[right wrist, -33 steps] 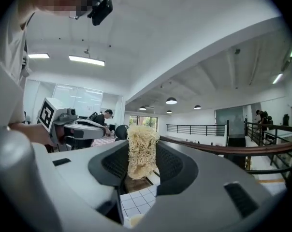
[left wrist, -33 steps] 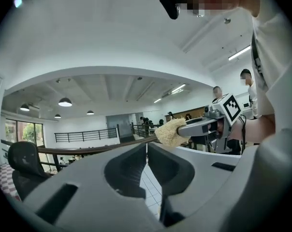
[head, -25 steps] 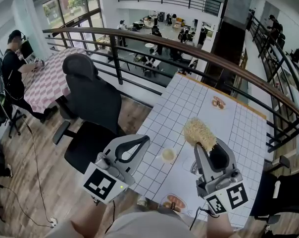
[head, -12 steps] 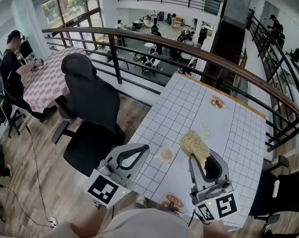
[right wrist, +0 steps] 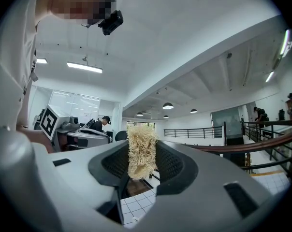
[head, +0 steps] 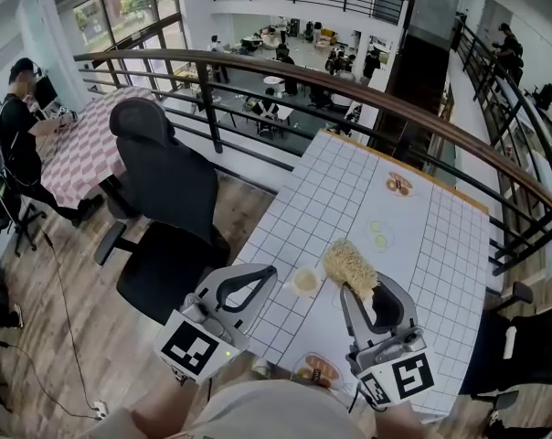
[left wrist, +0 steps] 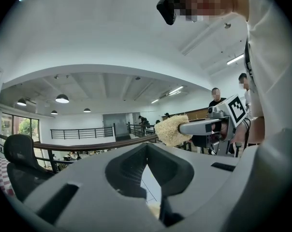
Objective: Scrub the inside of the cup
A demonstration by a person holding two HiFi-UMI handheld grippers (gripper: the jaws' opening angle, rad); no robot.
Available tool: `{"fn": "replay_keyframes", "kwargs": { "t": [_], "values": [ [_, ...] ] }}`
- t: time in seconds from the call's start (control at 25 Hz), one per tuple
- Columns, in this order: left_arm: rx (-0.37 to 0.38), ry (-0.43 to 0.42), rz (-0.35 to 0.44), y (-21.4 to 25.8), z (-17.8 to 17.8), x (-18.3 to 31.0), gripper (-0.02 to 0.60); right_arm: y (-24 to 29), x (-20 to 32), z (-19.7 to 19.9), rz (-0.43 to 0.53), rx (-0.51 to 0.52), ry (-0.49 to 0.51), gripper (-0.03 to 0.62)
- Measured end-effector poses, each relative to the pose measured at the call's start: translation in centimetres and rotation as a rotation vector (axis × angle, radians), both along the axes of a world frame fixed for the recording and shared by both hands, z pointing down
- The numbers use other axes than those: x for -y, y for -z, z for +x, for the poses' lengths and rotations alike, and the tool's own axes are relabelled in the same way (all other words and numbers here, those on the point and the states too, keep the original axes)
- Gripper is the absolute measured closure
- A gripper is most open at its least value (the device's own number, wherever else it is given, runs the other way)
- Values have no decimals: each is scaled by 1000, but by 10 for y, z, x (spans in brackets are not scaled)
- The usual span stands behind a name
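Observation:
A small pale cup (head: 305, 282) stands upright near the left edge of the white grid table (head: 440, 245). My left gripper (head: 269, 272) hangs just left of the cup, over the table's edge, its jaws shut with nothing between them. In the left gripper view the shut jaws (left wrist: 147, 152) meet in a point. My right gripper (head: 354, 288) is shut on a straw-coloured loofah scrubber (head: 348, 263), which sticks out forward just right of the cup and above the table. The right gripper view shows the scrubber (right wrist: 141, 149) pinched upright between the jaws.
Round food-picture mats lie on the table at the far end (head: 399, 185) and at the near edge (head: 320, 371). A black office chair (head: 166, 186) stands left of the table. A curved brown railing (head: 349, 85) runs behind it. A person (head: 20, 126) stands far left.
My right gripper with the scrubber has come down and left, closer to the cup. The left gripper has hardly shifted and the cup stays put.

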State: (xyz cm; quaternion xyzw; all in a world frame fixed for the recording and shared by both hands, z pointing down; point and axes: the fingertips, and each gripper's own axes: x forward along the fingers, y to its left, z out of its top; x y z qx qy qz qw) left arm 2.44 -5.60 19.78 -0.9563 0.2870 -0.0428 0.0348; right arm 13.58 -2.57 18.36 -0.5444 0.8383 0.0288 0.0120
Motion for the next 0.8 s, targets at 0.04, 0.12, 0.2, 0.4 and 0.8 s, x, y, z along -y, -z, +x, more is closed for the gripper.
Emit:
{"fn": "replay_keyframes", "kwargs": {
  "t": [0.04, 0.12, 0.2, 0.4, 0.8],
  "values": [
    [-1, -2, -1, 0, 0, 0, 568, 0, 0, 0, -1, 0, 2, 444],
    [-9, -7, -6, 0, 1, 0, 568, -1, 0, -1, -3, 0, 7, 444],
    [-20, -11, -10, 0, 1, 1, 568, -1, 1, -3, -4, -1, 13, 444],
    [-7, -14, 7, 1, 2, 1, 568, -2, 3, -5, -8, -4, 22, 444],
    [-18, -30, 9, 6, 4, 4, 568, 7, 1, -3, 11, -5, 21, 444]
  ]
}}
